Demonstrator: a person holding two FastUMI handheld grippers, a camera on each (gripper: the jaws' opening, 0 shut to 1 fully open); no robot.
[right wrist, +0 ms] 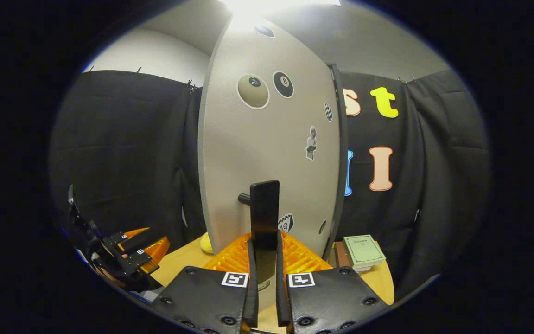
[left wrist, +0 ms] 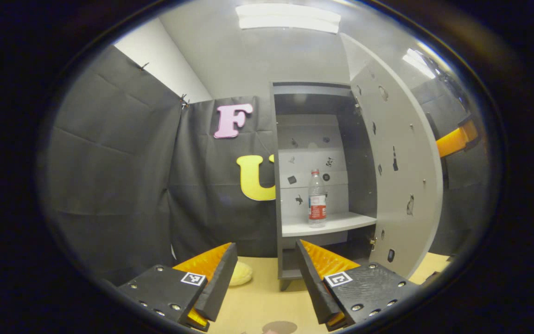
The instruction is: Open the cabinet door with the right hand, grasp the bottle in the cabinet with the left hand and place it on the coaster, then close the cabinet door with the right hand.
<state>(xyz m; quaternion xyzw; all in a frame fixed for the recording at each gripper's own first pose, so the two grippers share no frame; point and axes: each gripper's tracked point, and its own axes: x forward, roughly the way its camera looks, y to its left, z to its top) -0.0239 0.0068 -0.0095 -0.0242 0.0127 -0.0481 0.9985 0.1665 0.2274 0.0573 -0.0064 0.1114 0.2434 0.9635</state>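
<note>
1. The cabinet (left wrist: pixel 322 185) stood right of centre in the left gripper view, with its inside open to see, so I judged the first step, opening it, to be done or nearly done.
2. The cabinet door (right wrist: pixel 267 153) filled the middle of the right gripper view, swung out towards the camera; in the left gripper view the same door (left wrist: pixel 401 176) hung open at the right of the frame, its inner face dotted with small stickers.
3. The table (left wrist: pixel 257 297) ran along the bottom of the left gripper view, bare and pale in front of the cabinet.
4. The right gripper (right wrist: pixel 264 273), at the bottom centre of its view, was clenched on the dark upright handle (right wrist: pixel 264 213), one finger pressed on each side of it.
5. The left gripper (left wrist: pixel 264 273), at the bottom of its own view, had its fingers spread wide and gripped nothing; it sat well short of the cabinet. It also showed at the lower left of the right gripper view (right wrist: pixel 144 253).
6. The bottle (left wrist: pixel 317 198) stood upright on the cabinet shelf (left wrist: pixel 329 223), just right of the frame's centre, untouched.
7. A round dark patch at the bottom edge of the left gripper view might have been the coaster (left wrist: pixel 279 327), though I could not tell for sure.
8. Left to do, as I judged it: the reach and grasp of the bottle with the left gripper, setting it on the coaster, then shutting the door with the right.
</note>
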